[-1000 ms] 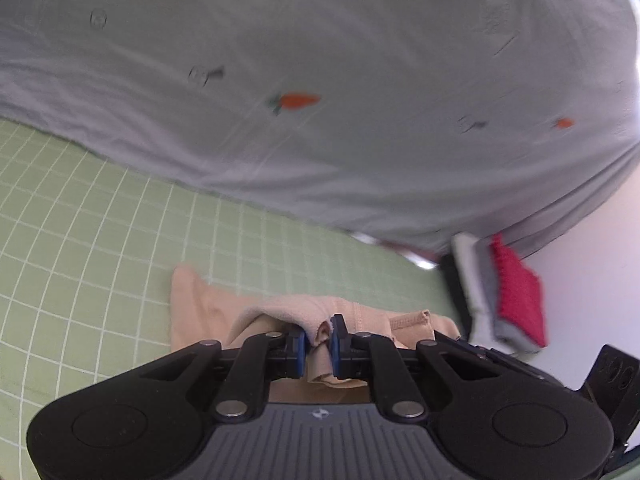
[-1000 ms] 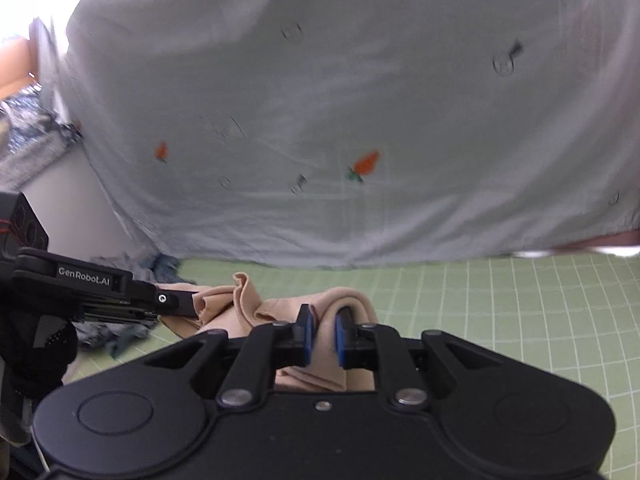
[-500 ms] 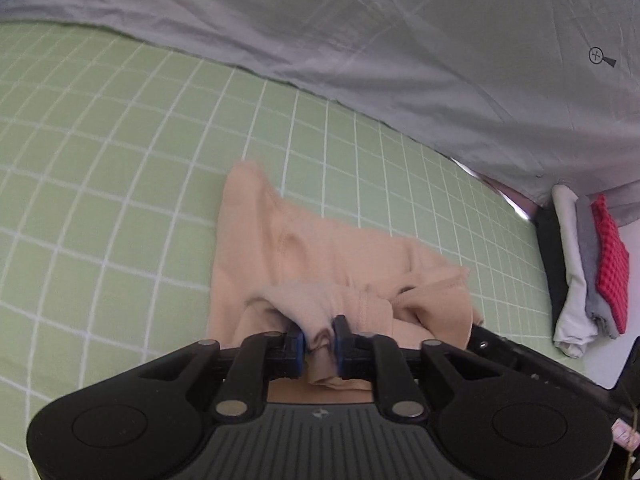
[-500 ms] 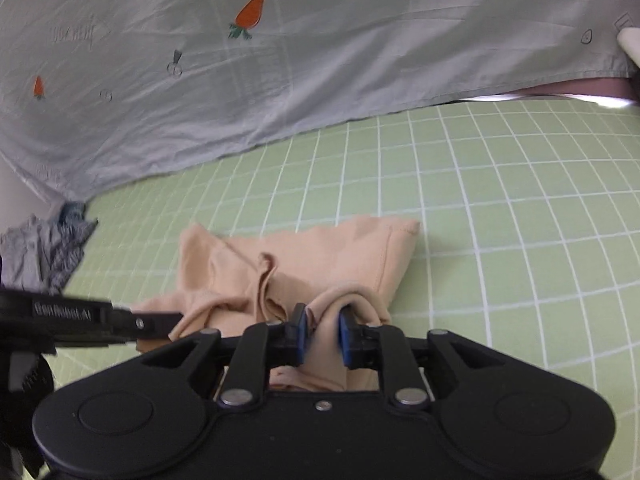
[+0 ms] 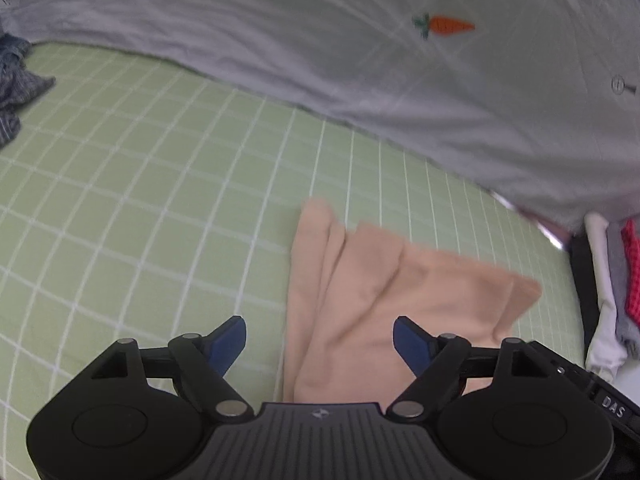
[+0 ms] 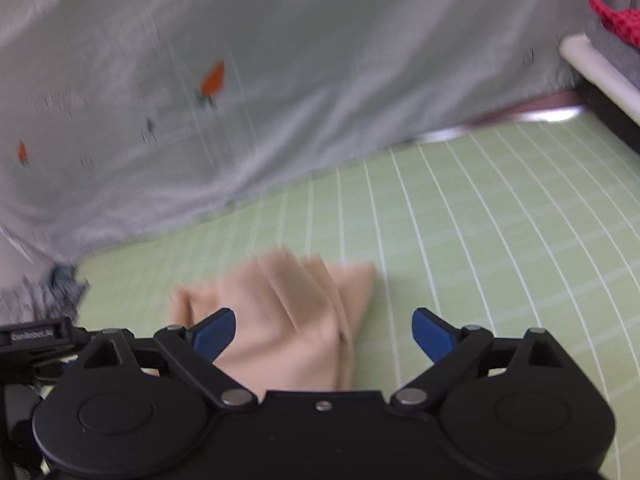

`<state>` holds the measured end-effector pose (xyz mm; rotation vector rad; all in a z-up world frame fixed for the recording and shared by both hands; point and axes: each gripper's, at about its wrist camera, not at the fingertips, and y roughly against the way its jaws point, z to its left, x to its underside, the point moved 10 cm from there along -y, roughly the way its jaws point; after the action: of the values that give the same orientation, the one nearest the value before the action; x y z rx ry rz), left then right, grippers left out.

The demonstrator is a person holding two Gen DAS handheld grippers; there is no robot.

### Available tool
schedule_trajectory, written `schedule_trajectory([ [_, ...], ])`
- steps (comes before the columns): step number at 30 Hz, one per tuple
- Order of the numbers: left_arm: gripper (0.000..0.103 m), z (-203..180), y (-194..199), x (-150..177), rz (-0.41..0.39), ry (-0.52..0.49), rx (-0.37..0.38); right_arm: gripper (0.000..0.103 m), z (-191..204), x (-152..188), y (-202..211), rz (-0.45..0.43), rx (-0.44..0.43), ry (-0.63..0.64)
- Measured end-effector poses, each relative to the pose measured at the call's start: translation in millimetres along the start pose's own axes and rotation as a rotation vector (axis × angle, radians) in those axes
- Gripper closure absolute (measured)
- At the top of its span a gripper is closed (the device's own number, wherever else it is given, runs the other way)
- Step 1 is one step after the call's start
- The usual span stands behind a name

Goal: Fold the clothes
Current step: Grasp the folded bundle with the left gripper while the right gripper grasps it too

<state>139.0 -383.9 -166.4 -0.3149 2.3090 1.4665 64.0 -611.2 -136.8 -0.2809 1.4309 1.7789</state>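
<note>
Surface: bed w/ green sheet [image 5: 140, 184], white grid lines, flat. Landmark: beige garment [image 5: 384, 300], lying folded directly on sheet, loose creases. Beyond garment: grey cover [image 5: 360, 80] w/ carrot print, its edge resting on sheet. Right of garment, at sheet edge: stack of folded clothes [image 5: 612, 292], white, grey, red. Far left of garment: crumpled blue-grey clothing [image 5: 16, 84] on sheet.

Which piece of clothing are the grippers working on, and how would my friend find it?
Look at the green checked sheet with white lines, in front of the big grey cloth with carrots. The peach garment lies folded in front of both grippers, whose jaws are opening. It is the only plain peach thing; the stack of folded clothes is white, grey and red.
</note>
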Motion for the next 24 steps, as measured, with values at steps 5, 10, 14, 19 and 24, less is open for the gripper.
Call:
schedule_trajectory([
  [5, 0.022, -7.3, -20.4, 23.5, 0.077, -0.037, 0.000, 0.007, 4.6, 23.2, -17.6, 0.087, -0.024, 0.032],
  [10, 0.022, -11.2, -31.6, 24.2, 0.087, -0.046, -0.009, 0.007, 8.7, 33.0, -40.2, 0.142, -0.027, 0.031],
  [14, 0.021, -14.8, -36.1, 16.4, 0.072, -0.062, 0.004, 0.008, 10.2, 34.9, -50.5, 0.162, -0.042, 0.011],
  [19, 0.023, -22.5, -39.2, 13.8, 0.065, -0.102, 0.032, 0.008, 18.5, 33.3, -55.9, 0.159, -0.047, 0.041],
  [24, 0.058, -22.2, -35.2, 19.5, 0.054, -0.030, 0.082, 0.042, 36.5, 34.9, -54.1, 0.171, -0.121, 0.082],
])
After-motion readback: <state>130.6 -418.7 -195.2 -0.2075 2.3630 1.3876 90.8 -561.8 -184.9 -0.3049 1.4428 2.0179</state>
